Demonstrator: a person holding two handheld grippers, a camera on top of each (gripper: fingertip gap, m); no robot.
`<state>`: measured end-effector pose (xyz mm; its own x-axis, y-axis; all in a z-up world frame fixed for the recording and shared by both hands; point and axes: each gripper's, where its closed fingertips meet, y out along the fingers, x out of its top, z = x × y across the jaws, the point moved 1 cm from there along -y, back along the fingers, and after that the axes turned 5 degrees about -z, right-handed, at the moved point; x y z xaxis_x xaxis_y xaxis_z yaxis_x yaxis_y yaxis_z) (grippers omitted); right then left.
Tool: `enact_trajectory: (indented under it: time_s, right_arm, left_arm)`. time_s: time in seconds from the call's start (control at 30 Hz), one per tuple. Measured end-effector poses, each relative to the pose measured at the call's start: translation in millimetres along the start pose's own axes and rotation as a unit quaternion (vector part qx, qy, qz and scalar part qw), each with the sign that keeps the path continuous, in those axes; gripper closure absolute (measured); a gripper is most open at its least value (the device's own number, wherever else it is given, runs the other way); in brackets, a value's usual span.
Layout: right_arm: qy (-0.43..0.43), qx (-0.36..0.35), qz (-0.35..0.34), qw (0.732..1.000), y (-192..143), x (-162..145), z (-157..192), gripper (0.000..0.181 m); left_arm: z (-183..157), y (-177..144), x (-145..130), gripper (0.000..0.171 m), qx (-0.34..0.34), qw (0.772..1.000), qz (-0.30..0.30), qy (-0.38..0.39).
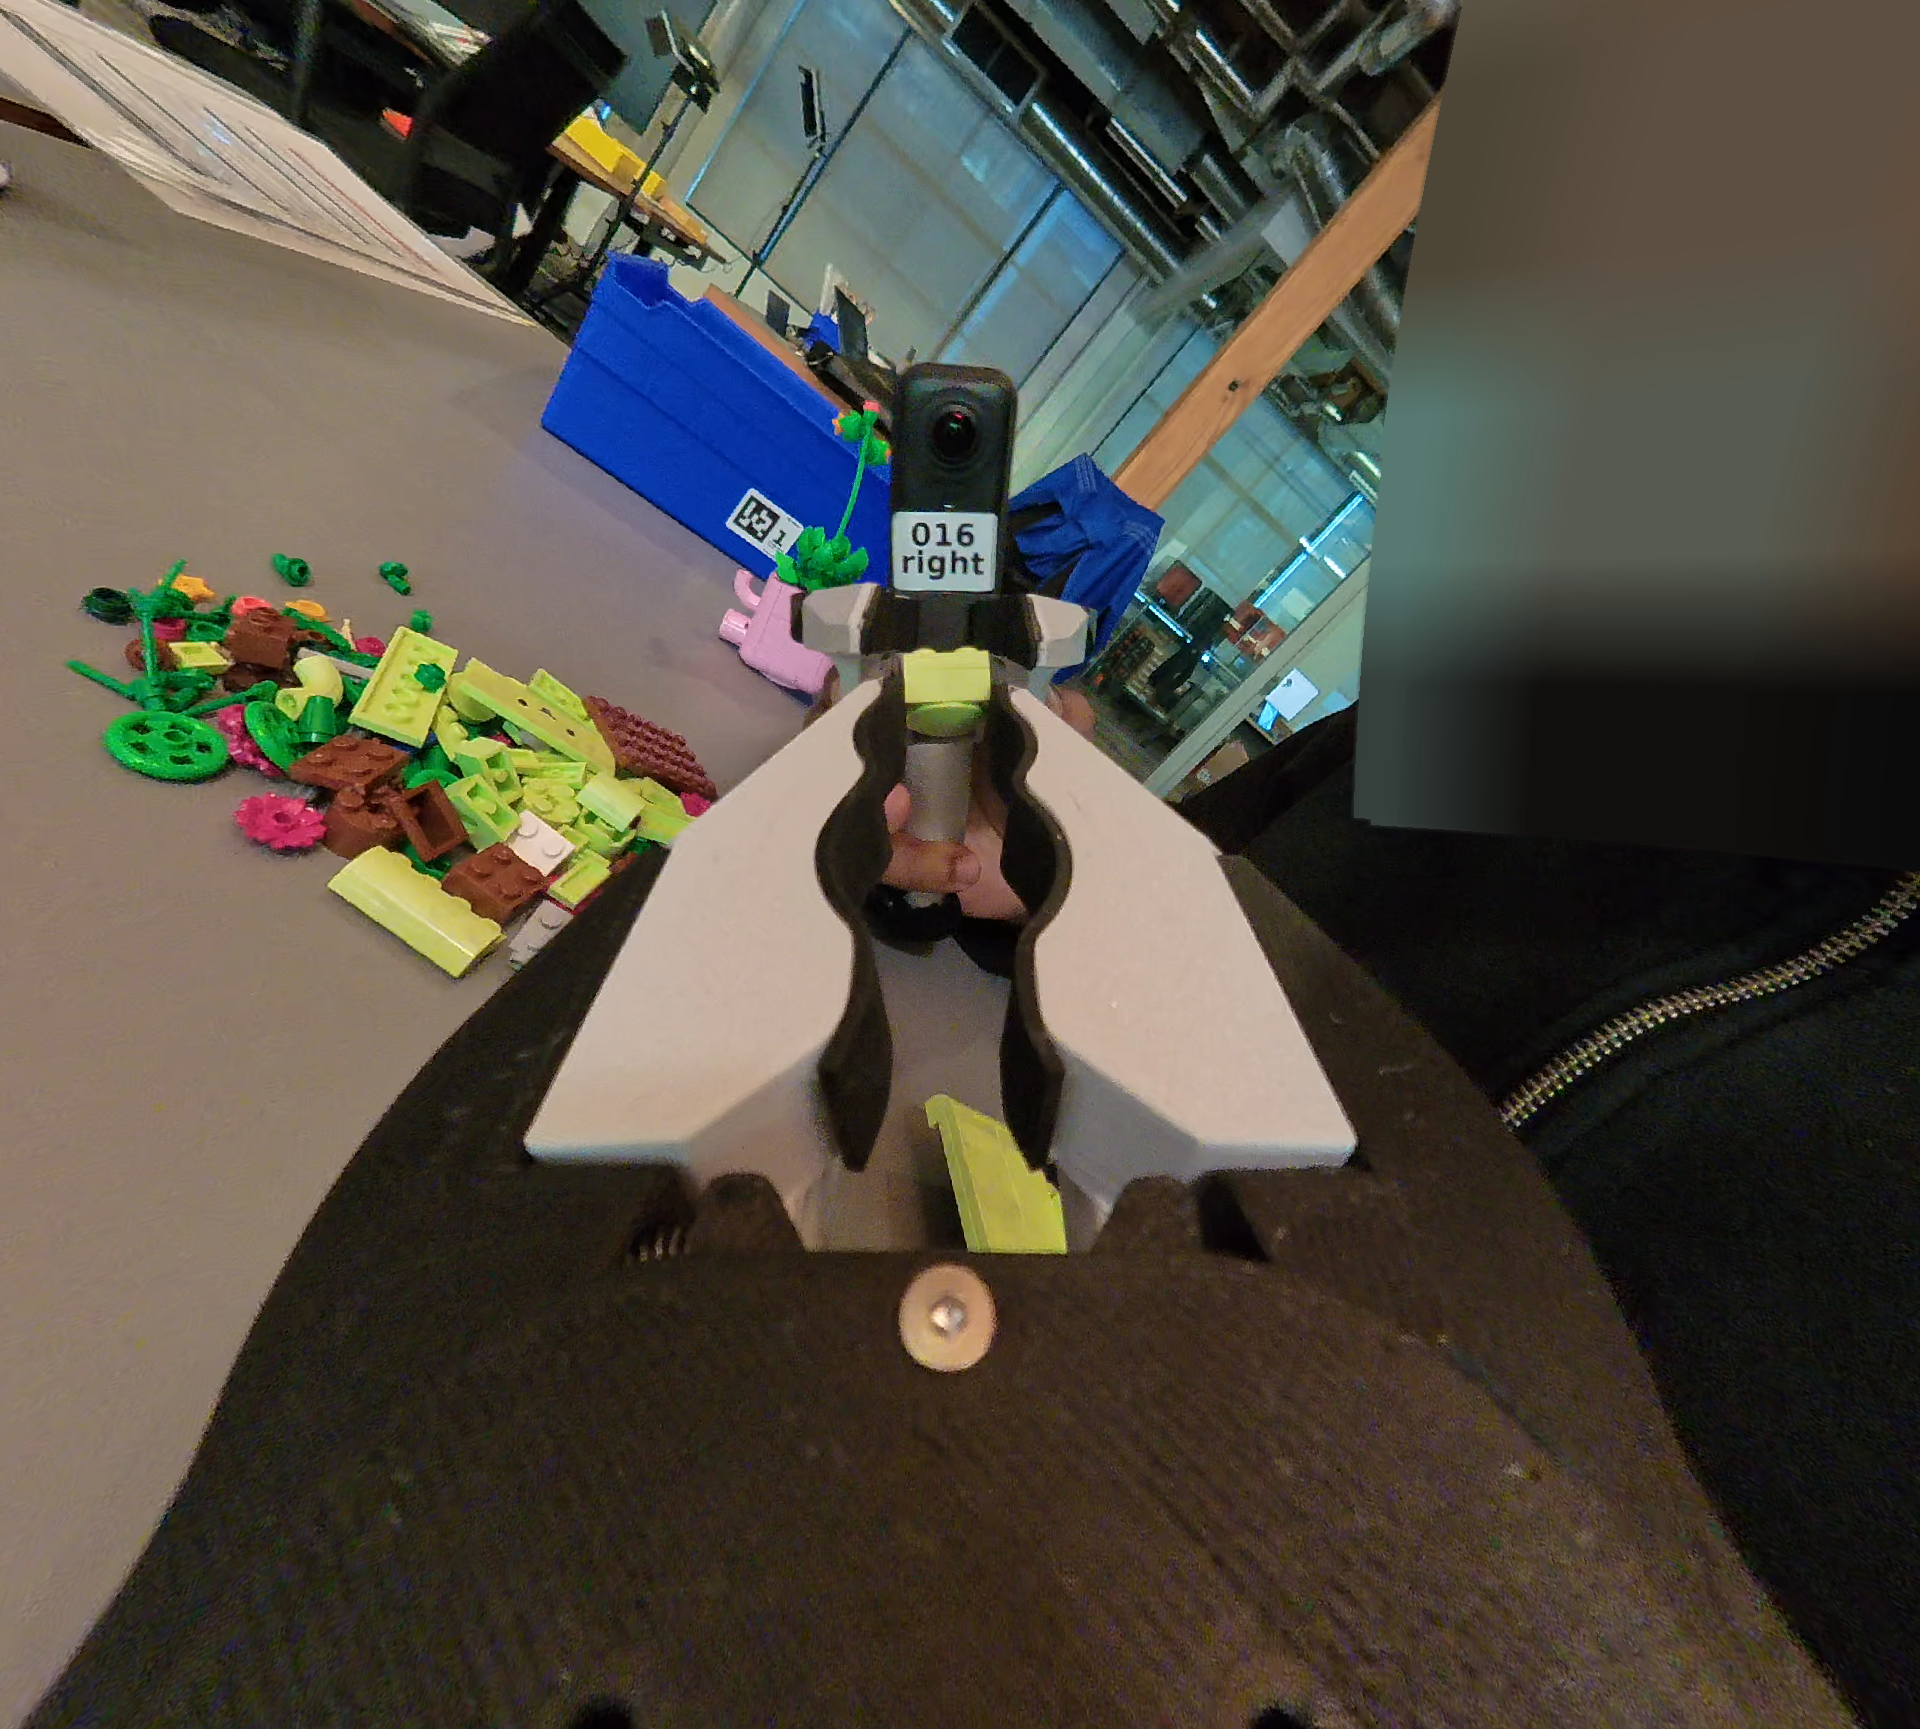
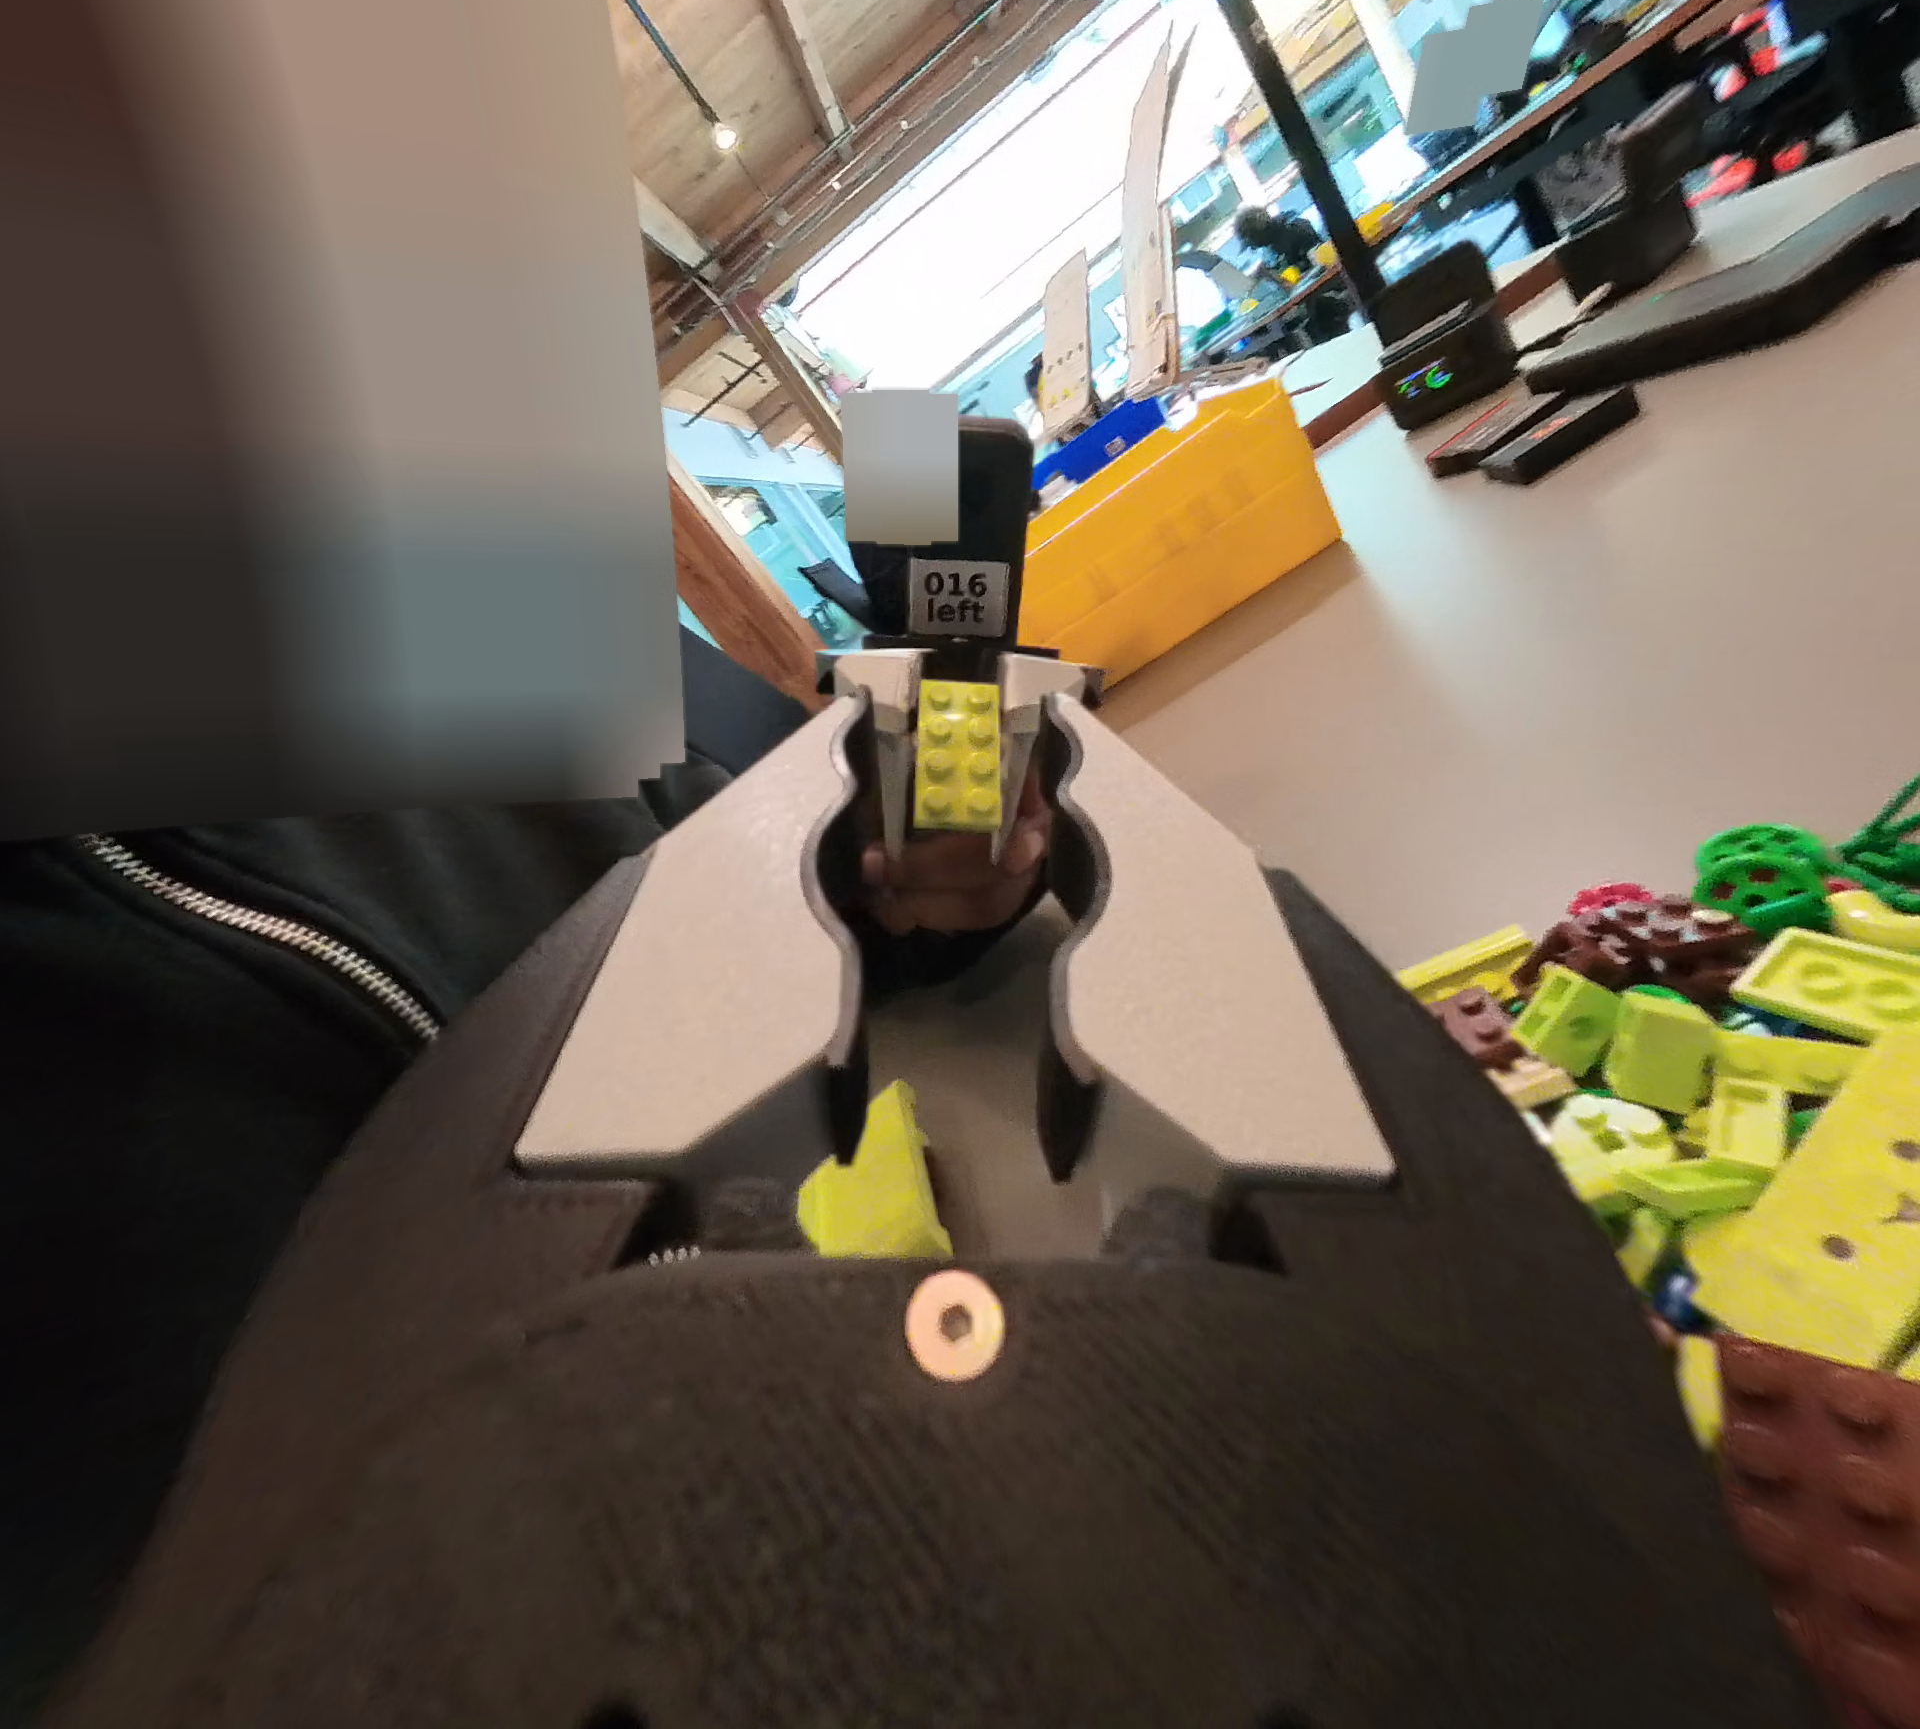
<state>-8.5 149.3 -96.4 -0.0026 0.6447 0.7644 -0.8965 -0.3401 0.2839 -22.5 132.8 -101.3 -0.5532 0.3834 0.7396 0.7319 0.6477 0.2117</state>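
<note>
The two grippers are held up facing each other, tip to tip, above the grey table [image 1: 260, 391]. My left gripper [image 1: 940, 713] is shut on a lime brick [image 1: 997, 1180] that sits deep between its black pads. From the right wrist view this brick [image 2: 956, 770] is a two-by-four with its studs showing, between the left gripper's [image 2: 948, 843] grey fingers. My right gripper [image 2: 954, 713] is shut on a small lime piece [image 2: 873, 1191]. In the left wrist view this piece [image 1: 945, 682] has a round lime part under it and sits in the right gripper [image 1: 945, 692].
A pile of lime, brown, green and magenta bricks [image 1: 416, 744] lies on the table [image 2: 1455, 640]. Behind it stand a blue bin [image 1: 686, 422] and a pink build with a green stem [image 1: 774, 640]. A yellow bin [image 2: 1174, 536] and black boxes [image 2: 1444, 339] stand further off. A person's dark zipped jacket [image 1: 1662, 1004] is close by. Left and right tips are no more than a few centimetres apart.
</note>
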Motion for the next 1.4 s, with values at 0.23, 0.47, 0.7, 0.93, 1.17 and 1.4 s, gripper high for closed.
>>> enact_trajectory:
  time_s: [0.23, 0.47, 0.7, 0.93, 1.17, 1.4]
  right_arm:
    - [0.033, 0.002, 0.011, 0.999, 5.2, -8.2, -2.5, 0.167]
    - [0.039, -0.004, 0.026, 0.999, 2.6, -9.8, -3.3, 0.168]
    - [0.062, -0.001, 0.0, 0.998, 1.3, -4.6, -1.9, 0.168]
    - [0.083, 0.005, -0.019, 0.996, 0.6, -2.8, -2.1, 0.168]
    - [0.137, 0.03, -0.043, 0.989, -0.1, -1.1, -2.6, 0.169]
    - [0.229, 0.07, -0.142, 0.96, -19.9, 24.4, -14.2, 0.179]
  left_arm:
    - [2.0, 1.3, -1.2, 0.16, 0.016, 1.0, -0.002, 0.006]
    - [3.7, 2.2, -5.7, 0.159, 0.017, 1.0, 0.01, -0.015]
    - [2.0, 4.4, -5.2, 0.159, 0.023, 1.0, 0.008, -0.009]
    - [1.6, 5.2, -6.7, 0.158, 0.029, 0.999, 0.015, 0.004]
    - [0.9, 5.8, -7.7, 0.158, 0.033, 0.999, 0.021, 0.024]
    - [-2.4, 6.3, -15.9, 0.159, 0.021, 0.998, 0.037, 0.036]
